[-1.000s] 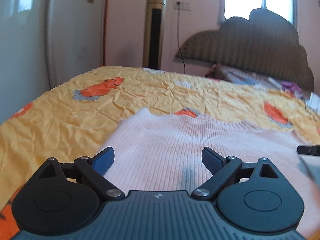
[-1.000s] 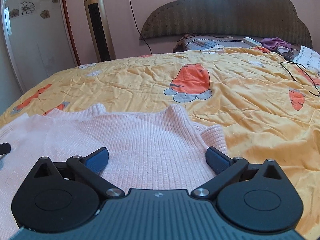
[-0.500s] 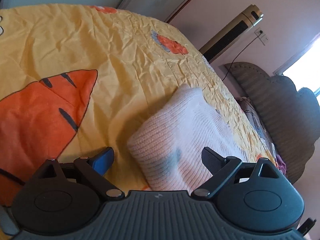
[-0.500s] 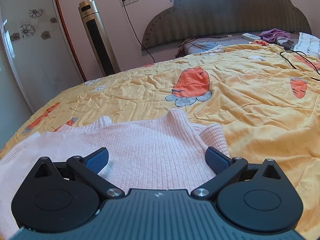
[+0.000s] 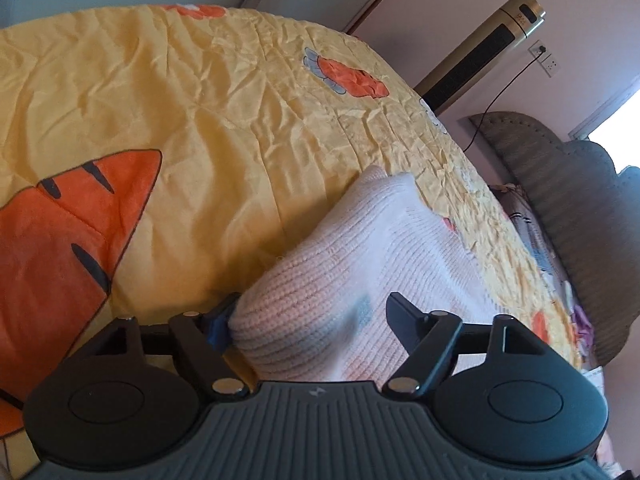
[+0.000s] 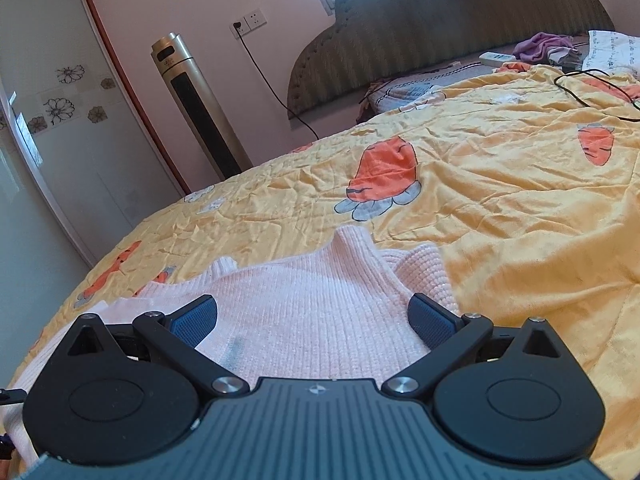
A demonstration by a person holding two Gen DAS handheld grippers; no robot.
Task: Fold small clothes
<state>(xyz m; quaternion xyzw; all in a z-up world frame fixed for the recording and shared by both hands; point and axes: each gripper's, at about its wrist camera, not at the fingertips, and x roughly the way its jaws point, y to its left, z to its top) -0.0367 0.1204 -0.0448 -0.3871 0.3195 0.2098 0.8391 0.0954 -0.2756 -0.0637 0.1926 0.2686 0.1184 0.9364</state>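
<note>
A pale pink knit sweater (image 6: 312, 280) lies flat on the yellow carrot-print quilt (image 6: 500, 184). In the left wrist view the sweater's thick side edge (image 5: 360, 248) bulges up between the fingers of my left gripper (image 5: 316, 316). That gripper is rolled sideways and its jaws are closing. Its left fingertip (image 5: 222, 318) sits against the knit edge, and the other finger rests over the fabric with no firm pinch visible. My right gripper (image 6: 314, 318) hovers open over the sweater's body near the neckline, with fabric below it but nothing pinched.
A gold tower fan (image 6: 196, 108) stands by the wall beyond the bed, beside a glass wardrobe door (image 6: 60, 140). The padded headboard (image 6: 440, 20) is at the back, with purple clothes (image 6: 544, 46) and a black cable (image 6: 592, 92) near it. Bare quilt (image 5: 160, 100) spreads left of the sweater.
My left gripper rolled sideways, dropped to the sweater's side edge, and its jaws narrowed around that edge. The right gripper tilted a little and stayed open over the sweater.
</note>
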